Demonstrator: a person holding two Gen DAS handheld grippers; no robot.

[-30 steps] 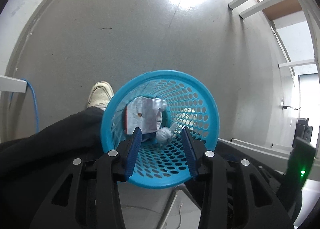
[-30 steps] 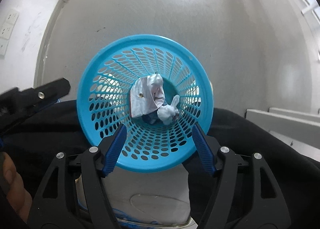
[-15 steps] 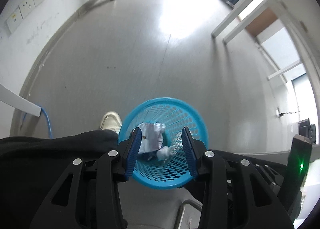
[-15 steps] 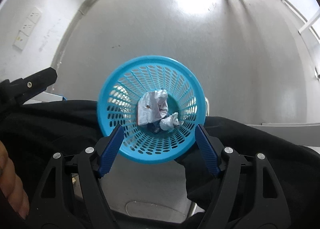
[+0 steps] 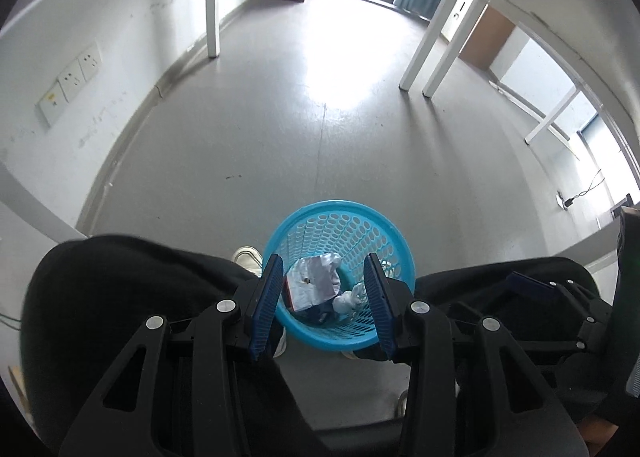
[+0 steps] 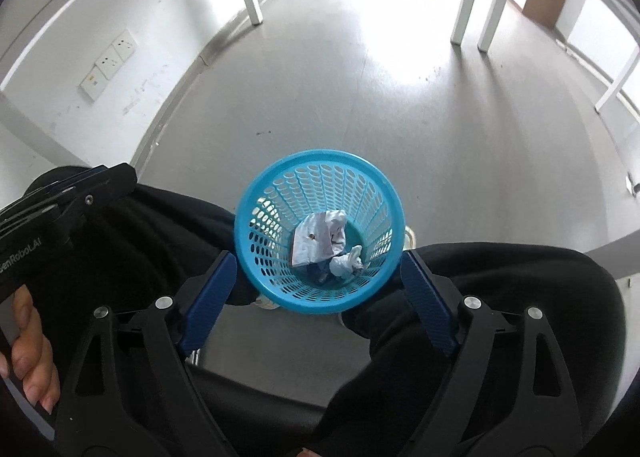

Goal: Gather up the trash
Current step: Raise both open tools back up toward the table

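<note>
Trash inside blue basket, both jaws apart, empty.

Blue perforated basket: stands on the grey floor between the person's black-trousered knees, mouth open upward and unobstructed from above.
Interior: a silver wrapper and a crumpled white tissue lie on the bottom; the upper part is free.
Left gripper: jaws apart, nothing between them.
Right gripper: jaws spread wide, nothing between them.
Floor beyond the basket: open as far as the white table legs and the left wall.
</note>
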